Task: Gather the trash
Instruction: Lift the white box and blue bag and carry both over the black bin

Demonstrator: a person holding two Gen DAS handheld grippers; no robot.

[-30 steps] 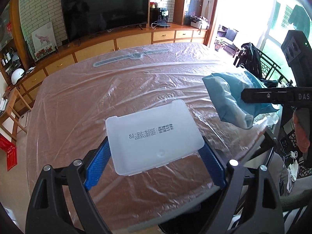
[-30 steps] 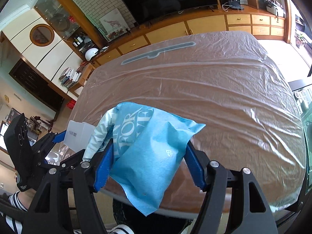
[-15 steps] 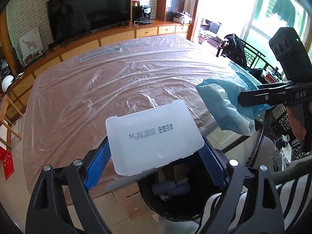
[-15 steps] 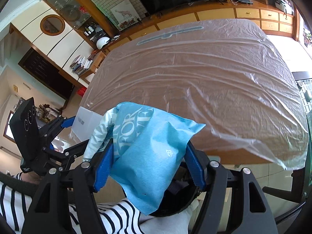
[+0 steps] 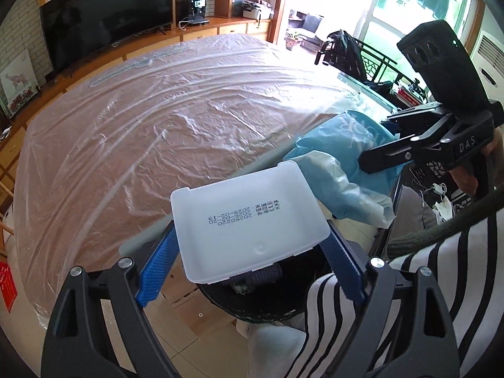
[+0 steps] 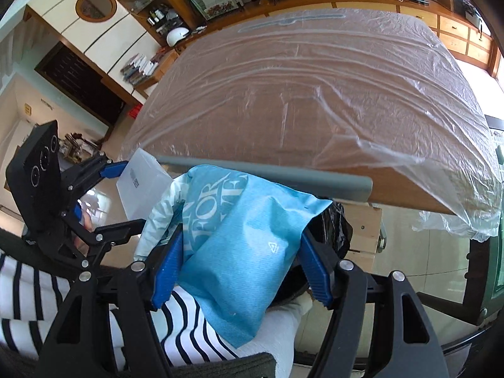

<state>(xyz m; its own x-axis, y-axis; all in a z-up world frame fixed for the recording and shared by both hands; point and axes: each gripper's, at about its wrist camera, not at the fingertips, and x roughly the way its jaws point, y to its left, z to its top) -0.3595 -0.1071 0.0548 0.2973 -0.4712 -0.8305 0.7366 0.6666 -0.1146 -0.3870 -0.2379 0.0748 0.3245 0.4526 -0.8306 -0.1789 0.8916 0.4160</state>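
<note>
Table (image 5: 151, 132): filling the upper half of both views, wearing a clear plastic sheet; no trash is showing on it.
Bin (image 5: 261, 296): sitting on the floor under the table's near edge, black-lined, showing at lower centre of the left view, partly hidden by the tray; in the right view only a dark strip (image 6: 338, 230) is peeking out right of the bag.
Person: a striped sleeve (image 5: 419, 271) is lying at lower right of the left view.
Bag (image 6: 242, 245): blue, soft, crumpled, lying at lower centre of the right view with its long axis running toward the lower right.
Tray (image 5: 249, 220): white, shallow, printed with a date, sitting at centre of the left view, long axis running across the jaws.
Left gripper (image 5: 249, 252): jaws are standing wide and pinching the tray by its two short ends.
Right gripper (image 6: 241, 264): jaws are pinching the bag at its middle, half spread.
Key relation: the bin is lying directly below and just beyond the tray, so the left hand is looking nearer to the opening; the bag is hanging beside the rim, probably needing a small shift before letting go.
</note>
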